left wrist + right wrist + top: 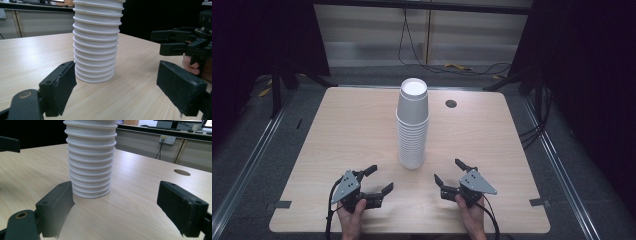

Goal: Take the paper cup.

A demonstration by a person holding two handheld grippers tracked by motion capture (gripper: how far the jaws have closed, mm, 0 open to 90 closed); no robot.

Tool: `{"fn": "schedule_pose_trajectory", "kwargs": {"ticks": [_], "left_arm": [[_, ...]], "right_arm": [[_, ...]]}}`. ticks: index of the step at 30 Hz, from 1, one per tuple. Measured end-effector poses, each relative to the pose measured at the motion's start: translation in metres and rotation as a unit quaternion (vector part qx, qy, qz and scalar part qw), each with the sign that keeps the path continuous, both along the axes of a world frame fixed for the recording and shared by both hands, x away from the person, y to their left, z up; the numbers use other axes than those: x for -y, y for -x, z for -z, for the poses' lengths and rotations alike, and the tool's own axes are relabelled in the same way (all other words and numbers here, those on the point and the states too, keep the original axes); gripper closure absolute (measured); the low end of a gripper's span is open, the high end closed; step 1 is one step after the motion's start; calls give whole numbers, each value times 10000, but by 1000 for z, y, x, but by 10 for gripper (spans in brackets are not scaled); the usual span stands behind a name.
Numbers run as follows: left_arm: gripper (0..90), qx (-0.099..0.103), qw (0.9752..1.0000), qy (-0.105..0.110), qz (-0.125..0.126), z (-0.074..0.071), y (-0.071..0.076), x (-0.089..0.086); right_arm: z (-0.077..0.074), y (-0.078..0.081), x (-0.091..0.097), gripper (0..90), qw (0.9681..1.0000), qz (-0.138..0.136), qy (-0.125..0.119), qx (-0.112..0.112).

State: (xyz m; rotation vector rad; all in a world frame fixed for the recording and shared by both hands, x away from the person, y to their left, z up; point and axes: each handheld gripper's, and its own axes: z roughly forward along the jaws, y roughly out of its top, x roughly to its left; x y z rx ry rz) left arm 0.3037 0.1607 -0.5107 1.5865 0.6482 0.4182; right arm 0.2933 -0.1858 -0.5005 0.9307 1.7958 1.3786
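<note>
In the high view we see a tall stack of white paper cups (pixel 413 125) that stands upright near the middle of the light wooden desk (pixel 342 130), turned upside down, with the flat bottom of the last cup on top. The left hand-held gripper (pixel 380 180) rests low at the near edge of the desk, held by the person's left hand (pixel 352 212), and its jaws are spread wide with nothing between them. The right hand-held gripper (pixel 447 172) is on the other side, held by the right hand (pixel 472 212), and it is also wide and empty. Both are near the stack but apart from it, one at each side of its foot. A small round dark hole (pixel 451 104) is in the desk behind the stack, to the right.

In the left gripper view we look between the two wide black jaws at the ribbed lower part of the stack (pixel 96 42), which stands further ahead on the desk (pixel 30 57). The right hand-held gripper (pixel 156 42) shows at the right edge.

In the right gripper view the stack (pixel 90 160) stands ahead between the wide jaws, a little to the left, and does not touch them. The round hole (pixel 182 172) lies far to the right.
</note>
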Motion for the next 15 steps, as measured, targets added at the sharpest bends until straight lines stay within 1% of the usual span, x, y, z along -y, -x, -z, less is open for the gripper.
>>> {"fn": "schedule_pose_trajectory", "kwargs": {"ticks": [2,3,4,8,10,11,12,14,15], "left_arm": [[157,-23,10000,23,-3,0,0,0],[157,-22,10000,-4,8,0,-1,-1],[157,-40,10000,36,-4,0,-1,0],[157,-56,10000,45,30,0,-1,-1],[157,-109,9999,97,-5,0,-1,0],[157,-92,9999,63,37,0,-2,-1],[157,-98,9999,80,-1,0,-2,-1],[157,-132,9998,109,48,0,-2,-1],[157,-101,9999,55,69,0,-2,-2]], "right_arm": [[0,0,0,134,10000,16,-21,-14],[0,1,2,133,9999,-39,-60,-91],[0,1,2,133,9999,-54,-86,-104],[0,1,1,134,10000,-13,-27,-71],[-1,1,0,136,9999,-78,-12,-122],[-1,0,0,137,9999,-66,25,-106],[-1,0,-1,137,9999,-39,36,-131],[-1,-1,-1,139,9998,-133,-35,-133],[-3,-1,-1,143,9999,-100,-16,-129]]}}
